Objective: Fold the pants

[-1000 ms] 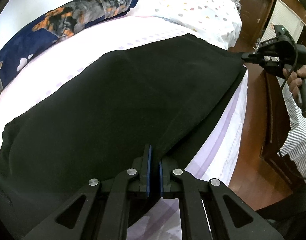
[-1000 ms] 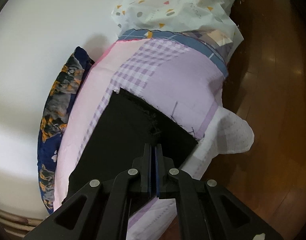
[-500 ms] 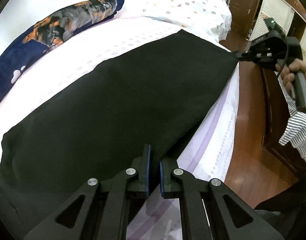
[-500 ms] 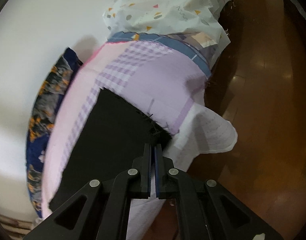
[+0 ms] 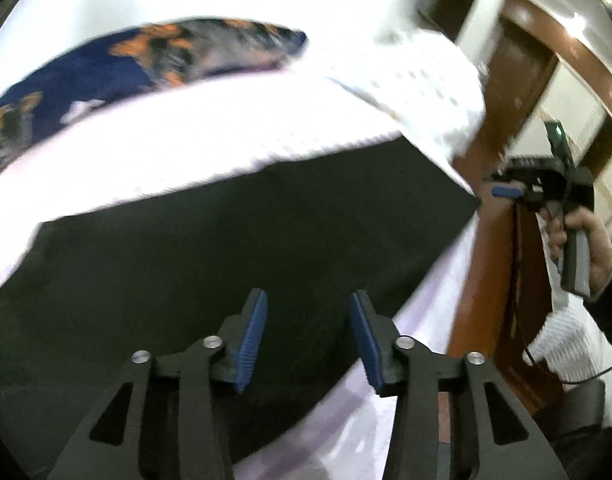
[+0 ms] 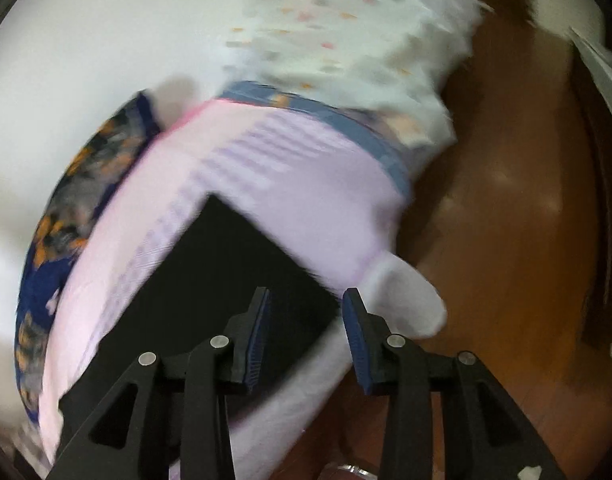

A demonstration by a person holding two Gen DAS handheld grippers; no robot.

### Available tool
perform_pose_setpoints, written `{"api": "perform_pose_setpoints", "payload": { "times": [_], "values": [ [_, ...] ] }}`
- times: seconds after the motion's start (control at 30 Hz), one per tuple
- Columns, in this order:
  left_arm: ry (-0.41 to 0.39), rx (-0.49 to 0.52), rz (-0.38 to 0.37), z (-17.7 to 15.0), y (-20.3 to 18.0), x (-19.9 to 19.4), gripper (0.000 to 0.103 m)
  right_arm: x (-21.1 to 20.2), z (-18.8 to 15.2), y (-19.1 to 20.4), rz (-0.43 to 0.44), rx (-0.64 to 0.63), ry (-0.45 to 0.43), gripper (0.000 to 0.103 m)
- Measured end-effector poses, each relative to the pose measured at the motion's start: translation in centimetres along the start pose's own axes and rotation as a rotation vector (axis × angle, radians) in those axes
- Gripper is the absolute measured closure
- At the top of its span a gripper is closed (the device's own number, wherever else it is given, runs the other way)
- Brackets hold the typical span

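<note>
The black pants (image 5: 234, 248) lie flat along the near edge of the bed, on the pale lilac sheet (image 5: 194, 148). My left gripper (image 5: 308, 312) is open and empty, its blue pads just above the pants' near edge. My right gripper (image 6: 306, 304) is open and empty over the pants' corner (image 6: 226, 264) at the bed's edge. The right gripper also shows in the left wrist view (image 5: 506, 191), held in a hand just off the pants' far end. Both views are blurred by motion.
A navy and orange patterned pillow (image 5: 118, 68) lies along the wall side of the bed. A white dotted quilt (image 6: 346, 32) is heaped at the bed's far end. Brown wooden floor (image 6: 506, 220) runs beside the bed, with a wooden door (image 5: 518, 68) beyond.
Both grippers were shut on the pants' edge and have opened, letting the cloth go. The pants now rest flat on the bed. Both cameras have tilted and pulled back a little.
</note>
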State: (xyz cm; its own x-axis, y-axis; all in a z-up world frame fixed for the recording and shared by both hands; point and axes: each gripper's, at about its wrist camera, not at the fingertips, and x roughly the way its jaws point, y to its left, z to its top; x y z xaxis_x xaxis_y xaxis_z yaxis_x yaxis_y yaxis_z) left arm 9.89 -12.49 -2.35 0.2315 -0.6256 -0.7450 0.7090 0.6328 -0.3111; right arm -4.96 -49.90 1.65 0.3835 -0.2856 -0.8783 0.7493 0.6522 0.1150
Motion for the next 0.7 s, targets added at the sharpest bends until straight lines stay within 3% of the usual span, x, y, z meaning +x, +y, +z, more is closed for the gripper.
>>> {"api": "perform_pose_setpoints", "payload": {
  "times": [0.1,0.17,0.3,0.43,0.5,0.63,0.7],
  "values": [
    [-0.042,-0.096,0.001,0.1,3.4,-2.3,0.056,-0.1,0.0,4.5,0.041,-0.110,0.005,0.067],
    [-0.053,-0.137,0.021,-0.2,5.4,-3.8,0.056,0.3,-0.6,8.8,0.115,-0.197,0.028,0.067],
    [-0.086,-0.189,0.200,-1.8,9.9,-6.7,0.055,2.0,-3.5,17.2,0.277,-0.411,0.130,0.066],
    [-0.095,-0.298,0.322,-3.5,14.4,-9.1,0.055,4.3,-8.5,26.8,0.438,-0.659,0.294,0.063],
    [-0.117,-0.343,0.391,-4.5,16.5,-10.3,0.055,5.2,-11.0,30.6,0.477,-0.766,0.347,0.063],
    [-0.123,-0.408,0.478,-6.1,19.6,-11.5,0.055,6.7,-15.7,38.1,0.552,-0.944,0.437,0.059],
    [-0.128,-0.432,0.471,-7.0,20.8,-11.9,0.055,7.6,-17.4,40.7,0.573,-1.003,0.467,0.058]
  ]
}}
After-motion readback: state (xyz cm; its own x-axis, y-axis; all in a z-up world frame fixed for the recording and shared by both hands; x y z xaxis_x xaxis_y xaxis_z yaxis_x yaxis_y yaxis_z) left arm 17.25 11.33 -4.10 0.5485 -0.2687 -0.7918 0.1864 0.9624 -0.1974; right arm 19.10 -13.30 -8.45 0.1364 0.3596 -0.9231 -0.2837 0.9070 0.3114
